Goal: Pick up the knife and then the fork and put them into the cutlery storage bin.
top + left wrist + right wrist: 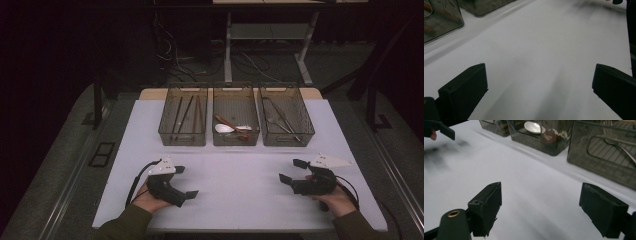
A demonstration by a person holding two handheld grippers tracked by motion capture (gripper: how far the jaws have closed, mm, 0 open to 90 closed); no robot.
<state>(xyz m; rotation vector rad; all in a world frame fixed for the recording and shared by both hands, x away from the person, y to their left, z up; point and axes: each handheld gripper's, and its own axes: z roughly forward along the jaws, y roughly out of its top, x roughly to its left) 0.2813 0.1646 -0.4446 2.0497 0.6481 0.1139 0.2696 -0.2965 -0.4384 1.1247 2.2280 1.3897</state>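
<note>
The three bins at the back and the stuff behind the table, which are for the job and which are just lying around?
For the job: left gripper, right gripper, chopsticks bin, spoons bin, metal cutlery bin, white table.

Lying about: floor cables, desk frame.

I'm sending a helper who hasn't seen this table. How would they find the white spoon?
Three smoky clear bins stand in a row at the far edge of the white table. Look in the middle bin: the white spoon lies beside a reddish-brown spoon, the only white utensil there.

The person's left hand (150,199) holds the left gripper (186,182) low, jaws spread wide and pointing right. The right hand (334,196) holds the right gripper (293,170) likewise, jaws wide apart, pointing left.
</note>
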